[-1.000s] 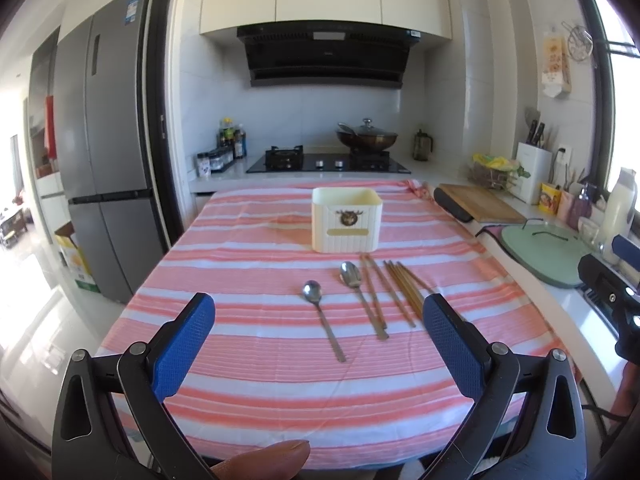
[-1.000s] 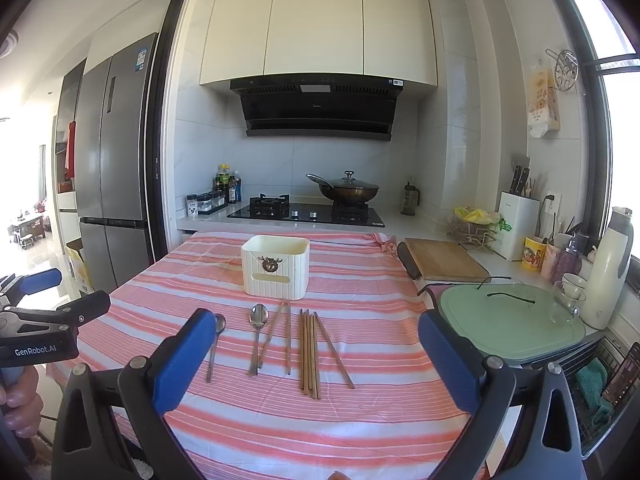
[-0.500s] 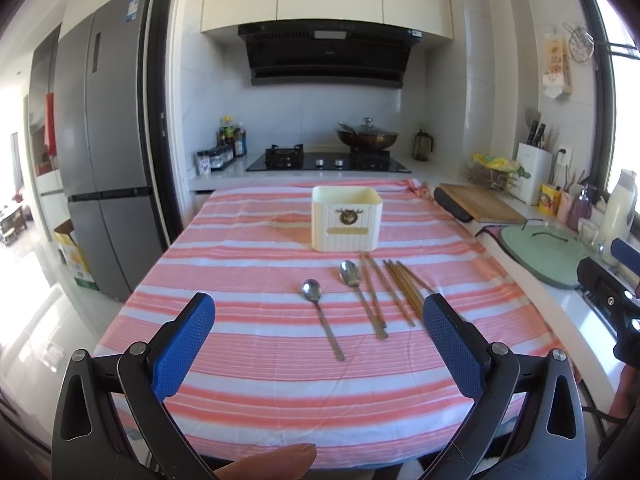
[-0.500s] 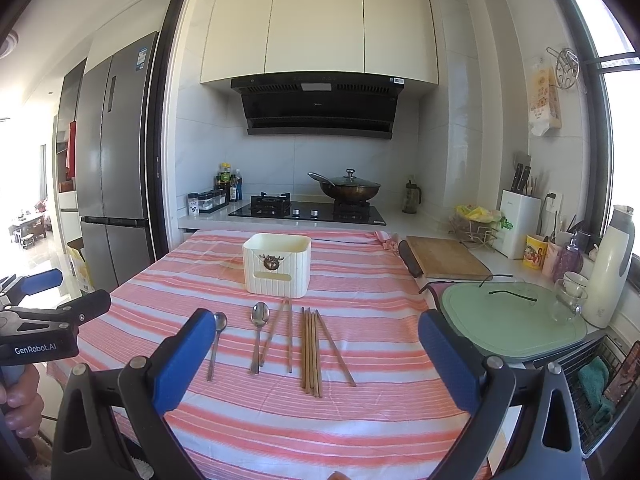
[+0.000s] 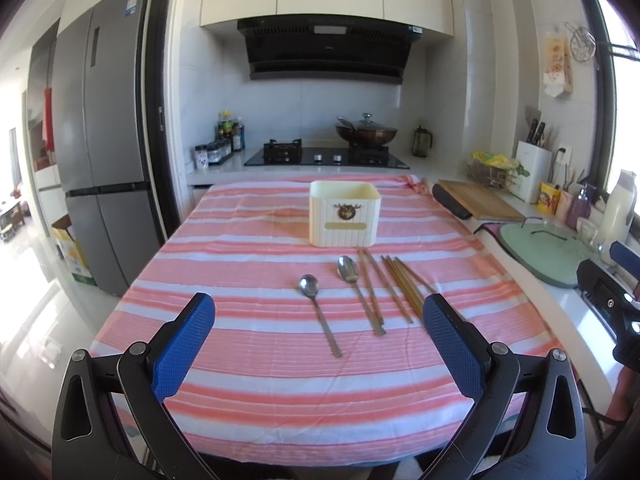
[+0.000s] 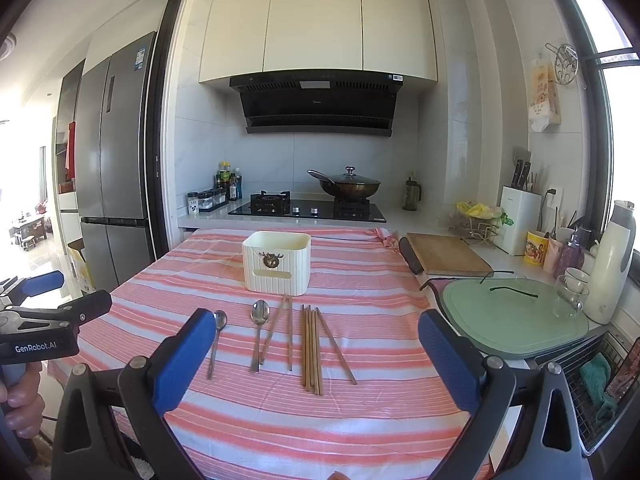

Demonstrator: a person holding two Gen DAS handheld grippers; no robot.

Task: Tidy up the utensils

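The table under its pink-and-white striped cloth (image 5: 248,240) fills the space ahead of me. My left gripper (image 5: 319,320) and my right gripper (image 6: 316,334) both hover above its near edge, blue-padded fingers spread wide, holding nothing. Beyond them stands the cream ribbed plastic holder box (image 6: 277,262), upright. Between the box and my grippers lie the brown wooden chopsticks (image 6: 311,350), side by side, and left of them 2 steel spoons (image 5: 318,312), bowls toward the box, well apart from either gripper.
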